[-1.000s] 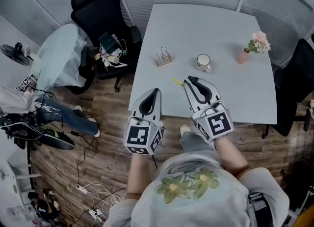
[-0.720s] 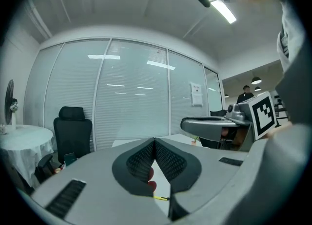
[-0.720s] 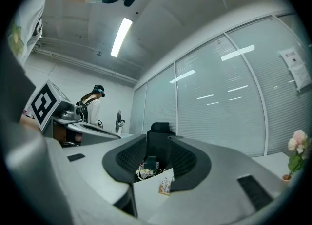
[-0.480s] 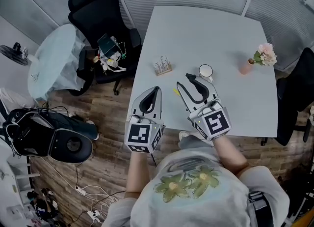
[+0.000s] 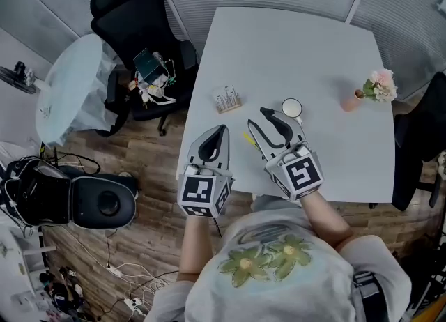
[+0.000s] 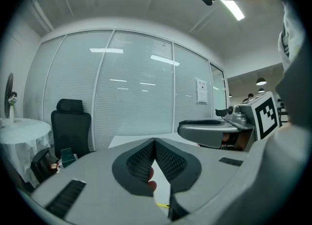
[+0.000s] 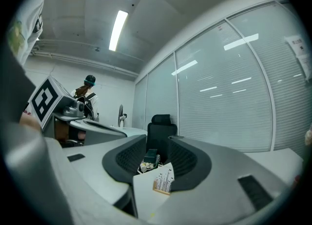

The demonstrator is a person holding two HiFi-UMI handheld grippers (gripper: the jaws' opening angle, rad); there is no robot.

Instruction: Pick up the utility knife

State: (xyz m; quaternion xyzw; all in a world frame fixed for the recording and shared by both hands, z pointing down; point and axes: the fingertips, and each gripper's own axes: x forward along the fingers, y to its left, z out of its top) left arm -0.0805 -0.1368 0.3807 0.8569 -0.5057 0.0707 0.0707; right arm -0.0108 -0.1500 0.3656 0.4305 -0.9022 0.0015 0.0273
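The utility knife (image 5: 248,138) is a thin yellow strip lying on the white table (image 5: 300,42) near its front edge. My right gripper (image 5: 258,117) hovers right beside it, and its left jaw covers part of the knife. Its jaws stand wide open with nothing between them. In the right gripper view the open right gripper (image 7: 157,143) frames only the small wooden rack (image 7: 163,182). My left gripper (image 5: 222,127) hangs over the table's front left edge, left of the knife. In the left gripper view the left gripper (image 6: 155,141) is shut, pads touching, and holds nothing.
A white mug (image 5: 291,108) stands just beyond the right gripper. The wooden rack (image 5: 226,97) sits to the left of it, and a pink vase with flowers (image 5: 364,93) stands far right. Black chairs (image 5: 136,28) flank the table, and a round black device (image 5: 97,202) lies on the floor.
The right jaws have spread wider, and that gripper now sits beside the knife. Both grippers shifted a little over the table's front edge. The person at left has left the view.
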